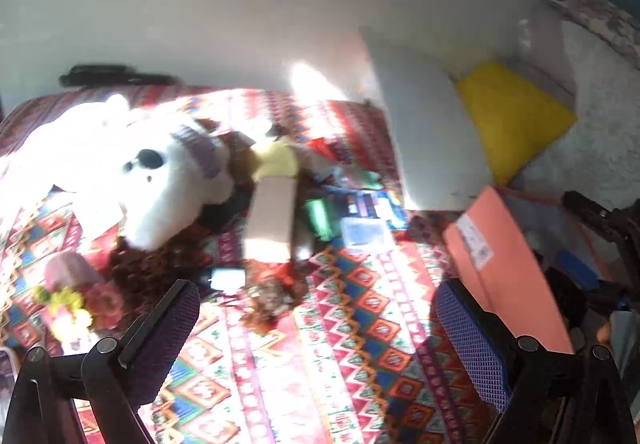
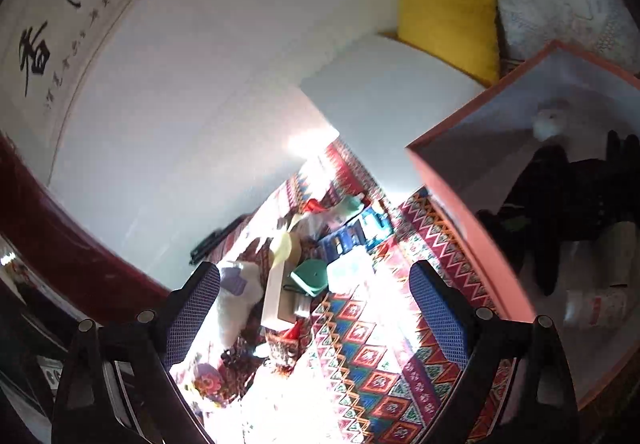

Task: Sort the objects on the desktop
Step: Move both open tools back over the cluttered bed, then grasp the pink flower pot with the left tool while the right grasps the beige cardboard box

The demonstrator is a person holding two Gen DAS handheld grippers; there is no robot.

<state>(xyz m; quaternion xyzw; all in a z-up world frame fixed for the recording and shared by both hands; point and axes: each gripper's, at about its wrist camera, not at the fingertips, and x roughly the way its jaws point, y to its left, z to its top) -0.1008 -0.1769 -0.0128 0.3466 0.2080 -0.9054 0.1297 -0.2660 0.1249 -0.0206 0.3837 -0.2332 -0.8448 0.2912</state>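
A heap of objects lies on the patterned cloth [image 1: 352, 344]: a white plush bear [image 1: 152, 171], a tan carton [image 1: 272, 219], a green item [image 1: 318, 217], a clear plastic case [image 1: 366, 234] and a pink pot of flowers [image 1: 72, 284]. My left gripper [image 1: 316, 328] hangs open above the cloth, short of the heap, with nothing between its fingers. An orange box [image 1: 504, 268] stands at the right. My right gripper [image 2: 316, 308] is open too, tilted, over the cloth [image 2: 368, 356] beside the orange box [image 2: 480, 244]. That box holds a dark plush toy [image 2: 572, 195] and a white bottle [image 2: 596, 310].
A white wall [image 1: 240, 3] backs the table. A yellow cushion [image 1: 516, 115] and a white panel [image 1: 424, 131] lie beyond the table's right end. A black object [image 1: 108, 75] rests along the far edge. A calligraphy scroll [image 2: 60, 3] hangs on the wall.
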